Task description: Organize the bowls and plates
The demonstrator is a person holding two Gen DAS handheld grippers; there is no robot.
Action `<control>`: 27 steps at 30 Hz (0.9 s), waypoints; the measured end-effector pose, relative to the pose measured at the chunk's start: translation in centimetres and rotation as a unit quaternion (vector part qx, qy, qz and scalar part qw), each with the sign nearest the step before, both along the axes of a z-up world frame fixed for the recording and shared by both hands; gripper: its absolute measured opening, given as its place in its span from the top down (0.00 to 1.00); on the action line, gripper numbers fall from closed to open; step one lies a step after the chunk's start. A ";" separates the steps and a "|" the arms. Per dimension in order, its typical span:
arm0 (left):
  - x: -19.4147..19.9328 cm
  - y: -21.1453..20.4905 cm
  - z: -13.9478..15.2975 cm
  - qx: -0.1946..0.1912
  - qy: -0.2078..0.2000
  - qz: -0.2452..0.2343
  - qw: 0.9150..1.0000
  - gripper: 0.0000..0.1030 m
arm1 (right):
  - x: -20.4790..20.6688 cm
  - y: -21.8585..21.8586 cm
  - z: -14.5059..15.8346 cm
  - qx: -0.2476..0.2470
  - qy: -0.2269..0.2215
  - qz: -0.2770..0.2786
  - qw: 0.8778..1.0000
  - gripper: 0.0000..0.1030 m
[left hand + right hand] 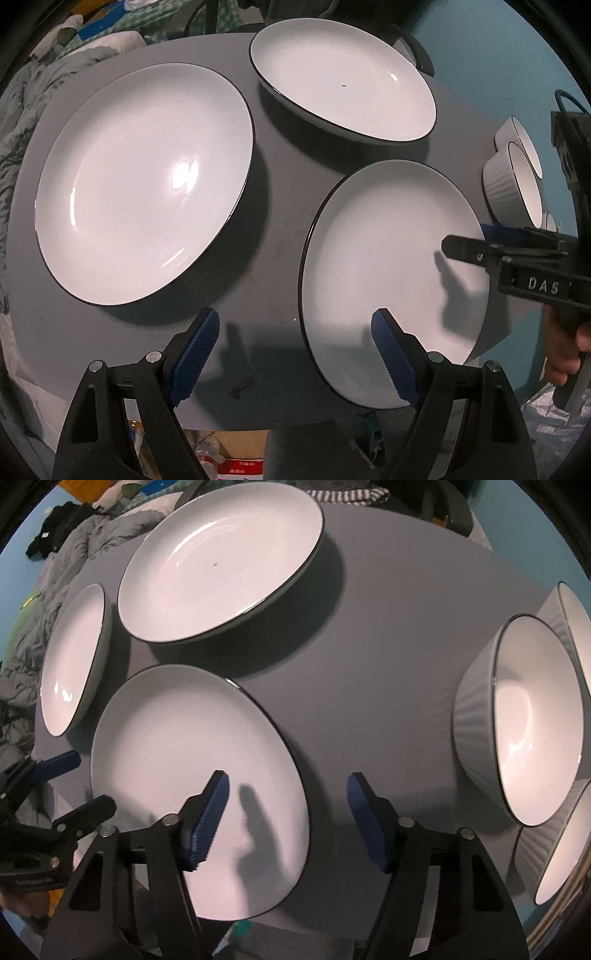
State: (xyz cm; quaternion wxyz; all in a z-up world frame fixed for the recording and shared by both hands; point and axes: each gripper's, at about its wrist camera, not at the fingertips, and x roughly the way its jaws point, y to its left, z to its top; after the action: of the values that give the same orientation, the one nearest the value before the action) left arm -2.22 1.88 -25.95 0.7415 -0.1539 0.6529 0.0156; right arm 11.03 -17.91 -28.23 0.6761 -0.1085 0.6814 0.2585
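Three white plates with dark rims lie on a grey table (pixel 280 229). In the left wrist view the near plate (pixel 388 266) is at the right front, a large plate (pixel 147 177) at the left, a third plate (pixel 340 74) at the back. Ribbed white bowls (pixel 513 184) stand at the right edge. My left gripper (pixel 295 332) is open and empty over the near plate's left rim. My right gripper (pixel 288 797) is open and empty over the near plate's (pixel 177 760) right rim. The bowls (pixel 524 720) stand at its right.
The table's front edge is just under both grippers. Crumpled grey bedding (pixel 22 122) lies beyond the left edge. A dark chair (pixel 417 48) stands behind the table. Boxes and bottles (pixel 229 458) sit on the floor below. The other gripper (pixel 480 251) reaches in from the right.
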 end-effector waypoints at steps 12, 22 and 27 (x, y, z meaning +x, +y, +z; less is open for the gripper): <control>0.6 -0.7 -1.4 -0.018 0.025 0.019 0.999 0.43 | 0.6 -1.0 -0.3 0.027 0.031 0.025 0.999 0.54; 1.1 -1.5 -1.6 -0.009 0.033 0.028 0.999 0.49 | 2.1 -1.3 -0.1 0.053 0.028 0.047 0.997 0.56; 1.4 -2.3 -1.7 -0.004 0.035 0.039 0.999 0.49 | 3.2 -3.0 -0.5 0.072 0.046 0.024 0.996 0.56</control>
State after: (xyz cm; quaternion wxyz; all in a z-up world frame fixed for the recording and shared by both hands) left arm -0.78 -0.37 -27.63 0.7165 -0.1821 0.6717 0.0474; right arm 14.25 -20.91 -28.77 0.6433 -0.0640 0.6888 0.3281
